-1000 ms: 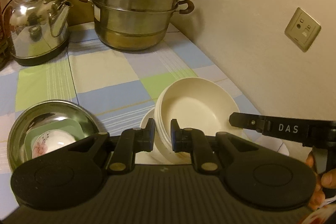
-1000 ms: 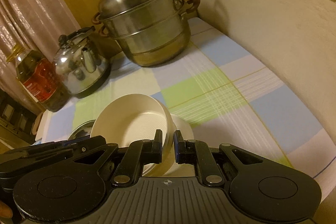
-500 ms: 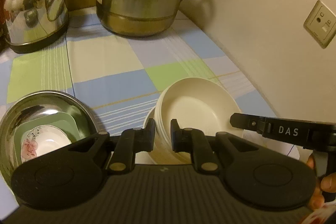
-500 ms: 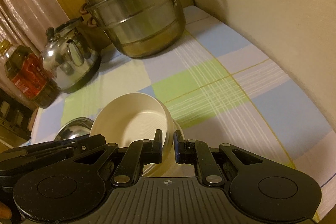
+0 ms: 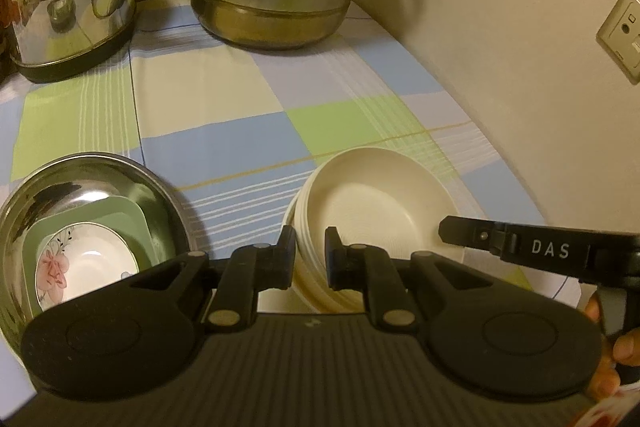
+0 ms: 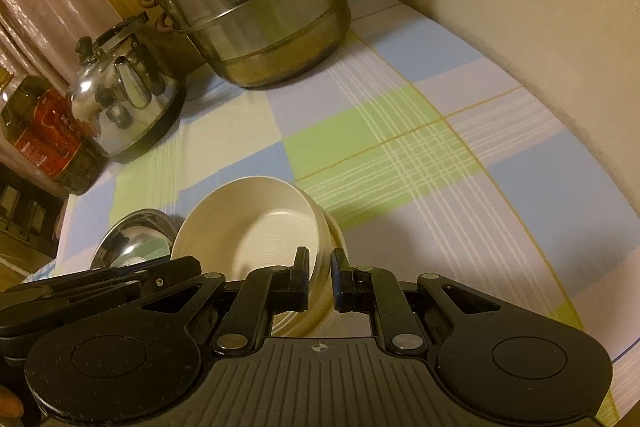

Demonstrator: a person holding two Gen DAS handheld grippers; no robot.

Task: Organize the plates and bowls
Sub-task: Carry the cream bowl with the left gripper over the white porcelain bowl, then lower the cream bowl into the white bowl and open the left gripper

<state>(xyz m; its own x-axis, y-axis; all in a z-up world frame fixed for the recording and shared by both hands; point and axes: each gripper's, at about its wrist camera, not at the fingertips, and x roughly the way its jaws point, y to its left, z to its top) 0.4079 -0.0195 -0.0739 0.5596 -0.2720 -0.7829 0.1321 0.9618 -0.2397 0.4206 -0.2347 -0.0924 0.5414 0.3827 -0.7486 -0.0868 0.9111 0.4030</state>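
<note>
Checked blue, green and cream tablecloth [image 5: 224, 95] covers the counter beside a cream wall. Near its front edge, the left gripper [image 5: 310, 259] and right gripper [image 6: 320, 275] each pinch opposite rims of the stacked cream bowls [image 5: 372, 211], tilted. Left of them, a steel basin [image 5: 100, 179] holds a green plate [image 5: 132, 219] under a floral dish [image 5: 84, 267].

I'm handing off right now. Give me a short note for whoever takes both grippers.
Left gripper: shut on the near-left rim of the cream bowl stack.
Right gripper: shut on the stack's opposite rim.
The stack is tilted; whether it is off the tablecloth is unclear.
The steel basin on the left already holds a green dish and a floral bowl.
Left: set the stack down level, then release.
</note>
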